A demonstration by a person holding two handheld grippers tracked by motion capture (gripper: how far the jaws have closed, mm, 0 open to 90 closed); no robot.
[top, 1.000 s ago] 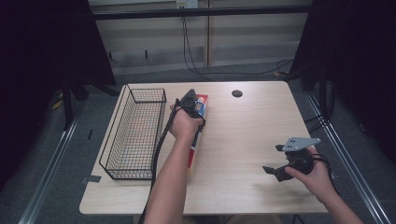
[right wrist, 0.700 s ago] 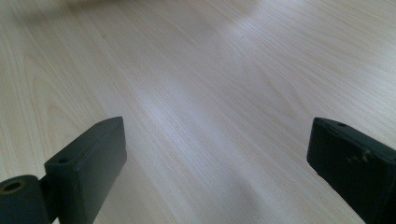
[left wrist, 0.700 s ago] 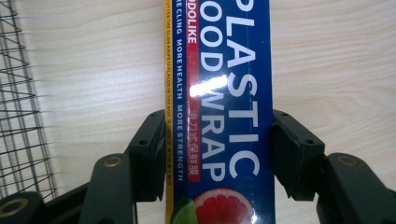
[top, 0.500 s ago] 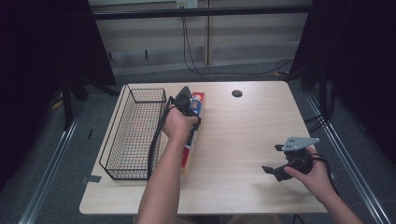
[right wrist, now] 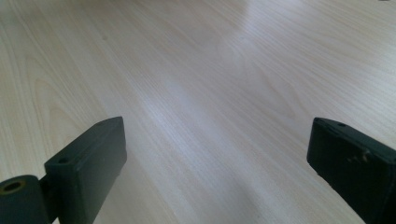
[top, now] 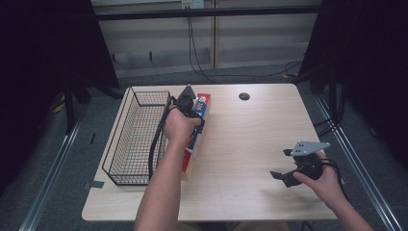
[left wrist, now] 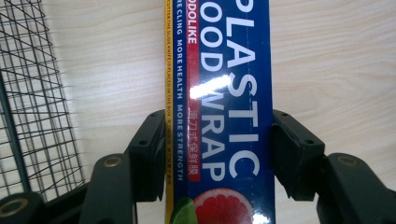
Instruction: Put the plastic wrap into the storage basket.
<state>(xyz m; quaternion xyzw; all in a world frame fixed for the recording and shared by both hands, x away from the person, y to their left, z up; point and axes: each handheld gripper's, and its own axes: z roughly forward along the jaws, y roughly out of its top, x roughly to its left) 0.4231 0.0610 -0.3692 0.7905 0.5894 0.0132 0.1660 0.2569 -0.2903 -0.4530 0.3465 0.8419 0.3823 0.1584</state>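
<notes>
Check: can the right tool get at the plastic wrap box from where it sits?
Probably yes. The right tool is open over bare table, nothing between it and the plastic wrap box. But the left tool is already shut on the box beside the wire basket, so only the box's near end is free.

Black wire basket [top: 136,139] is set along the desk's [top: 250,159] left edge, long side parallel to it, w/ nothing seen inside. Small dark round hole [top: 244,96] is seen nr the far edge, approx mid-width. Cables [top: 202,57] are hung behind the desk
</notes>
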